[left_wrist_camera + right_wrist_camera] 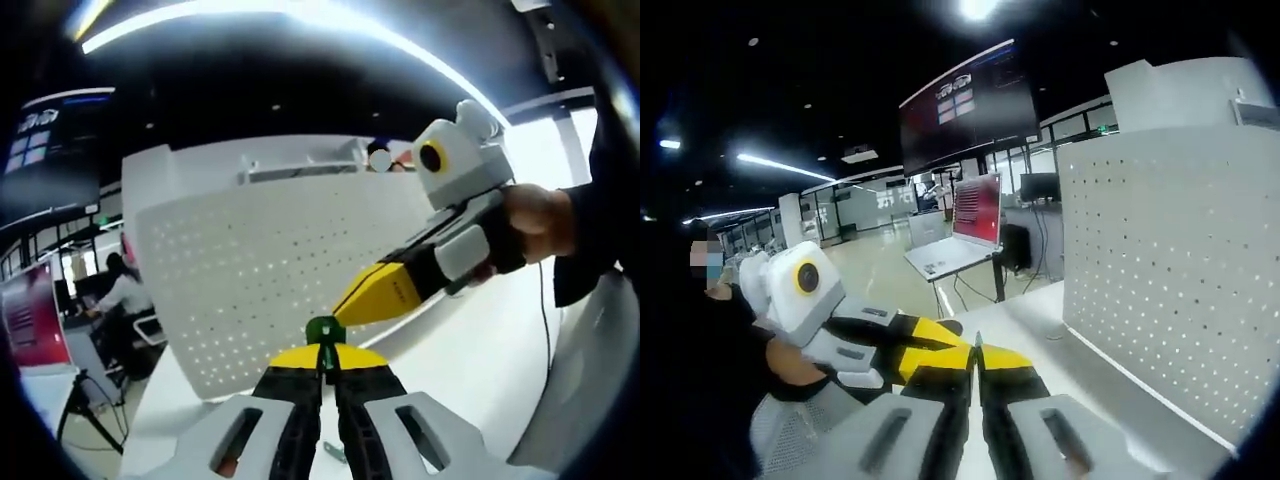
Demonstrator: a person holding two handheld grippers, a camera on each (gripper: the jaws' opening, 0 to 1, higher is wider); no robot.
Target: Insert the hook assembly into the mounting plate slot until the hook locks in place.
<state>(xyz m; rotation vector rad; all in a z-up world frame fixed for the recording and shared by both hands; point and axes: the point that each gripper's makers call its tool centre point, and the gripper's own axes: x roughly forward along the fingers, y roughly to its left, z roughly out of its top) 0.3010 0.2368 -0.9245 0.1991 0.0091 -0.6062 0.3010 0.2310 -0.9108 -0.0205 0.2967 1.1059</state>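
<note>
A small green hook assembly [323, 330] is pinched between the yellow tips of my left gripper [322, 352], whose jaws are shut on it. The right gripper [372, 296] comes in from the right, held by a hand [538, 220], and its closed yellow tip touches the hook's upper right side. In the right gripper view my right gripper [978, 358] has its jaws together with a thin dark sliver of the hook assembly [978, 345] between them. The left gripper [923, 334] meets it from the left. The white perforated mounting plate [270, 270] [1170, 270] stands upright just behind.
A white tabletop [470, 360] [1040, 330] carries the plate. A laptop [958, 232] sits on a stand beyond the table's edge, under a large hanging screen [968, 105]. A person [120, 292] sits at a desk far off to the left.
</note>
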